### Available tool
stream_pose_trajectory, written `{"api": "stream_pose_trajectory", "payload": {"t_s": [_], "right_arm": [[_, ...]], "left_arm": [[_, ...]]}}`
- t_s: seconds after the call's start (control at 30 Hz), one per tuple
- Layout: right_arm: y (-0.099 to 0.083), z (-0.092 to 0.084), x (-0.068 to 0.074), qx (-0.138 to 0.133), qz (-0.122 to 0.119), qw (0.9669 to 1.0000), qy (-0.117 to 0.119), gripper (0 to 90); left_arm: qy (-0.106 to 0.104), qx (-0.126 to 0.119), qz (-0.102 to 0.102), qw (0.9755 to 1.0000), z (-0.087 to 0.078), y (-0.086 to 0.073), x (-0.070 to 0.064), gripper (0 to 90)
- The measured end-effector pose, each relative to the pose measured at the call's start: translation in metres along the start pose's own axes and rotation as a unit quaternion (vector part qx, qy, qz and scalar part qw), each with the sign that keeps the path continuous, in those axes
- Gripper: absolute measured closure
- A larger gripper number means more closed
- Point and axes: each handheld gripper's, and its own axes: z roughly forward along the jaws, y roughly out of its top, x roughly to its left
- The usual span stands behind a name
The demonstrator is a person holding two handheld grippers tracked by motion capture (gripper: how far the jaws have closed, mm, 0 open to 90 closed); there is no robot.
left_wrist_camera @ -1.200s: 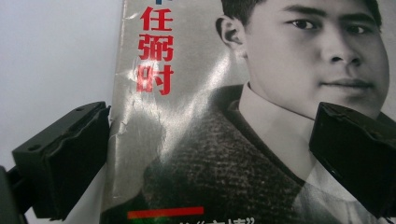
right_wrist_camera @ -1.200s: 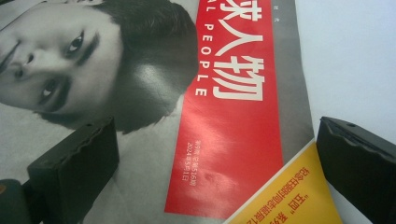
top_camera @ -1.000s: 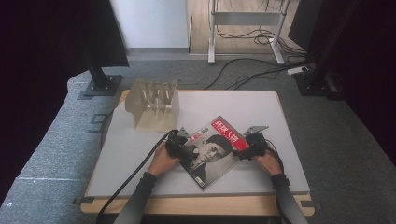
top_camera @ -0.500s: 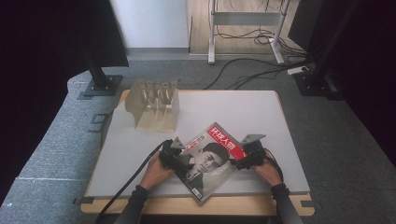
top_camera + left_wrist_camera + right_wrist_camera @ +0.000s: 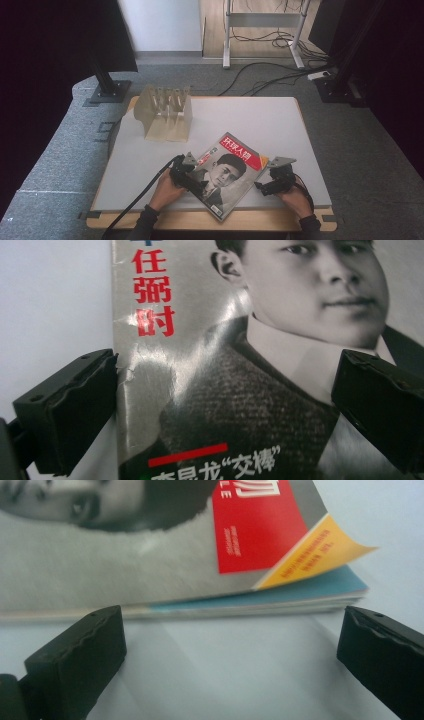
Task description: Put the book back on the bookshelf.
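A: Where does the magazine (image 5: 227, 175) lie?
B: Near the table's (image 5: 280, 120) six o'clock edge. The right gripper (image 5: 230, 660) gapes wide beside its curled corner; the left gripper (image 5: 220, 410) spreads over the cover.
A: And the rack (image 5: 165, 112)?
B: At ten o'clock, slots unclear.

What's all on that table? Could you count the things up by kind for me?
Magazine: 1
Slotted file rack: 1
Handheld grippers: 2, the left gripper and the right gripper, both open
Total: 4
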Motion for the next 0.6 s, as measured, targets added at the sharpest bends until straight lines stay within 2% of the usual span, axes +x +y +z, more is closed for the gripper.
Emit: {"api": "stream_pose_trajectory", "payload": {"t_s": [0.17,0.23,0.3,0.37,0.47,0.57,0.6], "right_arm": [[0.006,0.004,-0.002,0.004,-0.011,0.9999,-0.009,0.0],[0.006,0.005,-0.005,0.001,-0.004,0.9999,-0.013,0.0],[0.007,0.007,-0.008,0.001,0.007,1.0000,-0.006,0.0],[0.007,0.008,-0.011,0.002,0.011,0.9999,-0.002,0.0],[0.009,0.010,-0.013,0.000,0.013,0.9999,-0.004,0.0],[0.011,0.012,-0.015,-0.001,0.015,0.9999,-0.005,0.0],[0.011,0.013,-0.015,-0.001,0.017,0.9998,-0.007,0.0]], "left_arm": [[-0.001,-0.003,0.002,1.0000,-0.005,-0.007,-0.010,0.0],[-0.004,0.002,0.005,1.0000,-0.008,-0.009,-0.011,0.0],[-0.013,0.008,0.008,0.9998,-0.012,-0.010,-0.007,0.0],[0.004,0.006,0.005,1.0000,-0.017,-0.010,0.000,0.0],[0.018,-0.007,-0.014,0.9997,-0.029,-0.011,0.017,0.0],[0.057,-0.008,-0.026,0.9980,-0.039,-0.013,0.036,0.0],[0.063,-0.010,-0.031,0.9975,-0.041,-0.013,0.043,0.0]]}}
